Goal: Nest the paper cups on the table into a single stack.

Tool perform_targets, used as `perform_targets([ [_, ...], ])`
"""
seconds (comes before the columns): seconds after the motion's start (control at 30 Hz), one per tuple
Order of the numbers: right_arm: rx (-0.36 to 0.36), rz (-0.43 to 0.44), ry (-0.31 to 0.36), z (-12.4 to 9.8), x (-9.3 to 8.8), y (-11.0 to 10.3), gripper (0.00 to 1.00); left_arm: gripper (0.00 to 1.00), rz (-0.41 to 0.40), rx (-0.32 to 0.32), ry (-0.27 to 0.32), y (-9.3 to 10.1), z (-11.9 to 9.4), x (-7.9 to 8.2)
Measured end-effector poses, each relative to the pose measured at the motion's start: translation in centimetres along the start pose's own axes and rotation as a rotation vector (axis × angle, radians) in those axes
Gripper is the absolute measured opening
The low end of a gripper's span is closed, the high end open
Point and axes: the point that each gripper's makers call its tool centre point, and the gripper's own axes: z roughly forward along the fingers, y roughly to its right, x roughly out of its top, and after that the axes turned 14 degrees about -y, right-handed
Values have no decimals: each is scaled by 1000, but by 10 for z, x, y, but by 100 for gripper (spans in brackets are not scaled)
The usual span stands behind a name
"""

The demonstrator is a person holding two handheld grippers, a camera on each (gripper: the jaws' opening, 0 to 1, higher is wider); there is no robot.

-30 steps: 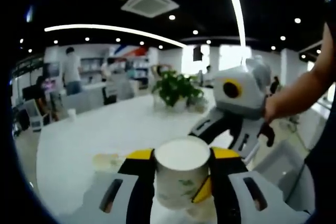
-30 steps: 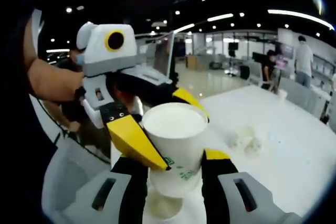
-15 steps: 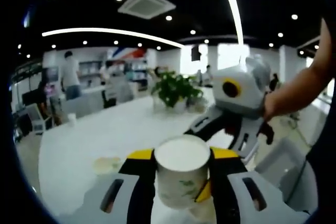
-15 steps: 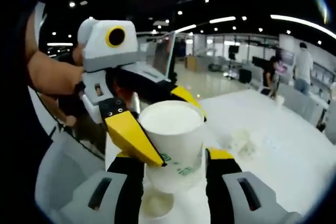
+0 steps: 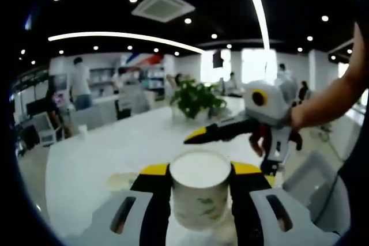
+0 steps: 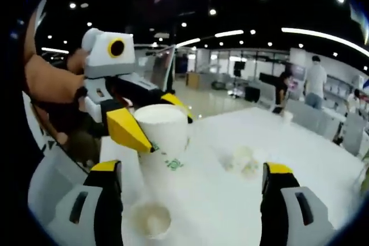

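In the right gripper view, the left claw (image 6: 151, 126) pinches an upright white paper cup with green print (image 6: 161, 136) above the white surface (image 6: 323, 159). A second open-mouthed white paper cup (image 6: 151, 220) stands lower, between the spread jaws of the right claw (image 6: 193, 197), nearer that claw.

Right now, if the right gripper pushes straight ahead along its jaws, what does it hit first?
Probably nothing solid: the right gripper is open over bare table. The crumpled white thing lies nearest that line; depth is unclear.

Cup (image 5: 200, 194) between left jaws; plant (image 5: 195, 98) behind, on table (image 5: 98, 154).
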Motion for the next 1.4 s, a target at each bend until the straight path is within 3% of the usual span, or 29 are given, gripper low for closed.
perform_targets([
  [0.3, -24, 18, 29, -13, -3, 0, 99, 38, 6, -5, 4, 3, -1, 3],
  [0.4, -23, 49, 88, -23, 6, -1, 97, 38, -11, -19, 37, 6, -6, 10],
  [0.53, -17, 56, 99, -29, 6, -6, 89, 38, -34, -37, 93, 5, -12, 20],
  [0.67, 2, 64, 101, -29, 3, -14, 85, 38, -44, -41, 112, 3, -13, 22],
  [0.83, 78, 102, 80, -26, -3, -28, 67, 38, -75, -50, 159, 3, -18, 29],
  [0.87, 132, 139, 90, -27, -1, -37, 63, 38, -85, -53, 173, 2, -19, 31],
  [1.03, 154, 160, 134, -29, 10, -38, 63, 38, -123, -73, 212, 1, -24, 34],
  [1.2, 173, 150, 136, -28, 14, -43, 59, 38, -152, -75, 238, -2, -27, 35],
  [1.4, 199, 162, 148, -31, 18, -43, 52, 38, -157, -88, 228, -2, -28, 32],
])
